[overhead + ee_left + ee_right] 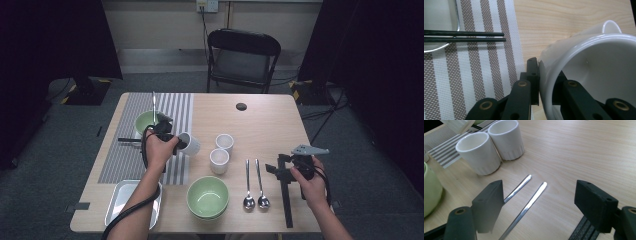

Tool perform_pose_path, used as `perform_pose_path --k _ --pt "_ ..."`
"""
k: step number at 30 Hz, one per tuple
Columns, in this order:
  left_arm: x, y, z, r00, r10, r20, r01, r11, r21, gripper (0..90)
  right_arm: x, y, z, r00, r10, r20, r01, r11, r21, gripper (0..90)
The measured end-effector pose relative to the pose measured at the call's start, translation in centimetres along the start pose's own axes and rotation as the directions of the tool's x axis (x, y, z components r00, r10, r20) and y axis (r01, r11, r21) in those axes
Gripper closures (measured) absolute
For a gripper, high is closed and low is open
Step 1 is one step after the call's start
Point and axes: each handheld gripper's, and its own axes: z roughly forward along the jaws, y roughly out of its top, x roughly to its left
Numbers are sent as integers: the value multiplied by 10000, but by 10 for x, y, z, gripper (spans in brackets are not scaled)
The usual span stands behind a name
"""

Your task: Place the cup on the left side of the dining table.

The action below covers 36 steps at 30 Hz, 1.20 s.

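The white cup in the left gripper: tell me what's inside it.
The white cup looks empty: the left gripper view shows bare white inner wall. One jaw of the left gripper reaches inside over the rim, the other presses outside. The cup's bottom is out of sight.

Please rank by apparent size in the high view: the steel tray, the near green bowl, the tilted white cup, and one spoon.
1. steel tray, partly behind the forearm
2. near green bowl
3. spoon: long but thin
4. tilted white cup, held by the left gripper; lifted nearer the camera, so its rank against the spoon is unsure.
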Motion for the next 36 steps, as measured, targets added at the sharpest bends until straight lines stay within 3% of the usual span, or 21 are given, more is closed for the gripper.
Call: perform_pose_path --k 36 --pt "35 -12 -29 9990 -370 -269 366 9992 -138 829 0 0 -1 10000 22 21 -22 10000 -30 229"
